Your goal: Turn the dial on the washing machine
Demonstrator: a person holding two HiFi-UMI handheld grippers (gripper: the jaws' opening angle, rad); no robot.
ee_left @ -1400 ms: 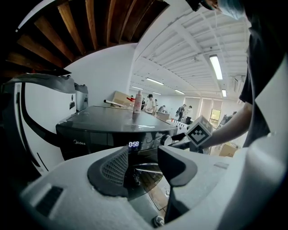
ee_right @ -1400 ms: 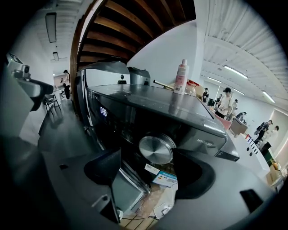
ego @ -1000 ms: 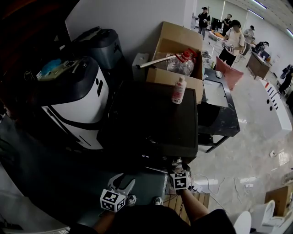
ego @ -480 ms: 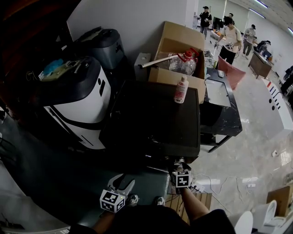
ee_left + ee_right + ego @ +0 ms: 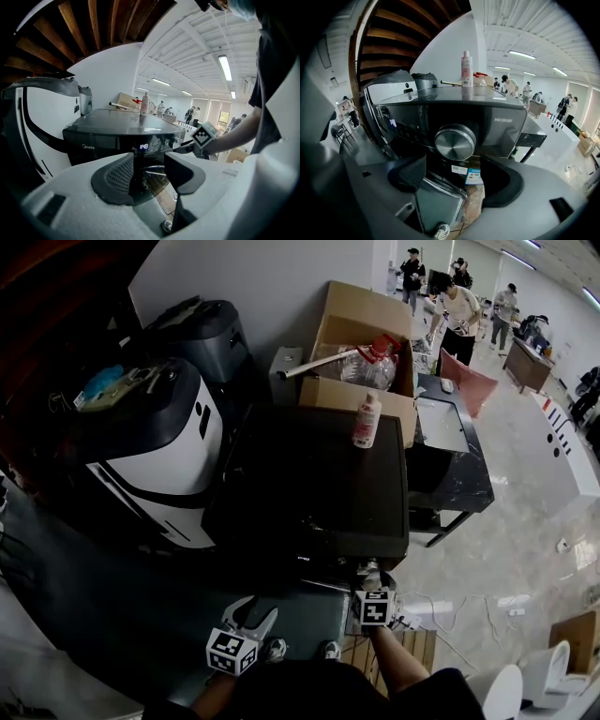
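The black washing machine (image 5: 309,479) fills the middle of the head view. Its silver dial (image 5: 455,142) sits on the dark front panel, close in the right gripper view. My right gripper (image 5: 453,176) is open, its jaws just short of the dial and a little below it, touching nothing. In the head view the right gripper (image 5: 371,579) is at the machine's front right corner. My left gripper (image 5: 150,172) is open and empty, held back from the panel, whose lit display (image 5: 144,146) and dial (image 5: 177,140) show beyond it. In the head view the left gripper (image 5: 249,618) is low at the front.
A pink-and-white bottle (image 5: 365,422) stands on the machine's lid. Behind it is a cardboard box (image 5: 361,395) with plastic bottles. A white-and-black appliance (image 5: 159,442) stands at the left, a dark low table (image 5: 459,474) at the right. Several people stand far back.
Almost nothing: both grippers hold their places, the right one staying at the machine's front right corner. The people in the background have shifted.
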